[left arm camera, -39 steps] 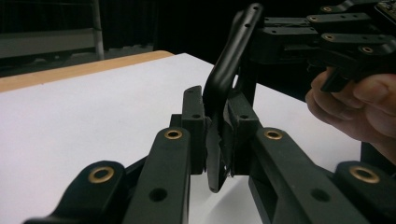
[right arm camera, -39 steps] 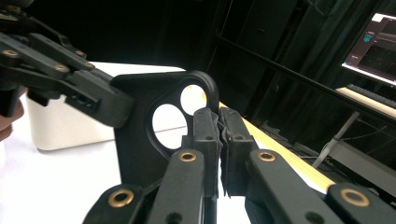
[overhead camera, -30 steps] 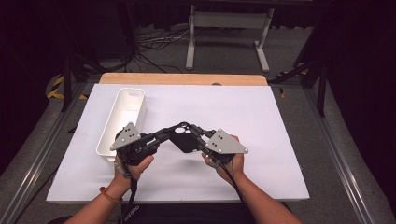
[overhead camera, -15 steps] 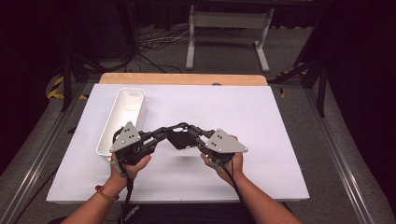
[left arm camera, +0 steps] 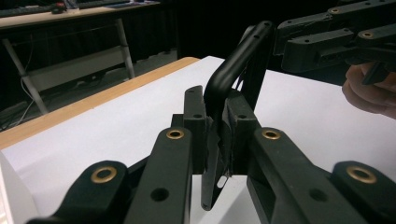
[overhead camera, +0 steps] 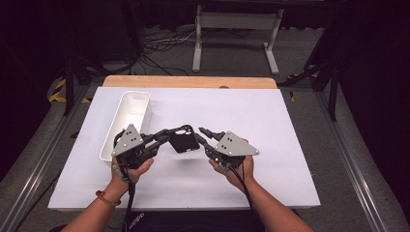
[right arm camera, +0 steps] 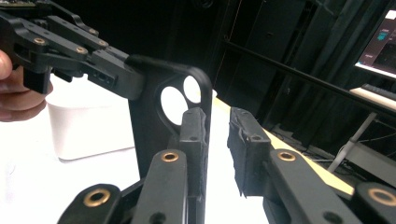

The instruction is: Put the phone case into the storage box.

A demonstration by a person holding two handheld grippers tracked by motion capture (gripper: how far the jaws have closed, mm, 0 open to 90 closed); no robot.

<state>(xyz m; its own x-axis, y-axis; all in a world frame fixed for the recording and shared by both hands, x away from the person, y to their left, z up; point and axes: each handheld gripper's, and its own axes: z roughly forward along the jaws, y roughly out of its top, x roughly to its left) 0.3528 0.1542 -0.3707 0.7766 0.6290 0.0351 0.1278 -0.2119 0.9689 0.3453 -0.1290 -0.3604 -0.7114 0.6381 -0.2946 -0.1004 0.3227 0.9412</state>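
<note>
A black phone case (overhead camera: 183, 142) with round camera holes hangs just above the white table, between my two grippers. My left gripper (overhead camera: 170, 137) is shut on its left edge; in the left gripper view the jaws (left arm camera: 215, 112) pinch the thin case wall (left arm camera: 236, 58). My right gripper (overhead camera: 204, 136) is at the case's right edge, and its jaws have just been opening. In the right gripper view the case (right arm camera: 149, 107) lies against one pad (right arm camera: 192, 128), with a clear gap to the other pad (right arm camera: 243, 140). Both grippers are held in a person's hands.
A long white bin (overhead camera: 126, 123) stands at the left of the white table top (overhead camera: 280, 121), close behind the left hand; it also appears in the right gripper view (right arm camera: 88, 126). A wooden edge (overhead camera: 188, 81) runs along the far side. A metal stand (overhead camera: 237, 21) and cables lie on the floor beyond.
The right gripper's jaws have spread apart and let go of the case's right edge. The left gripper keeps its hold. Both hands have stayed almost in place.
</note>
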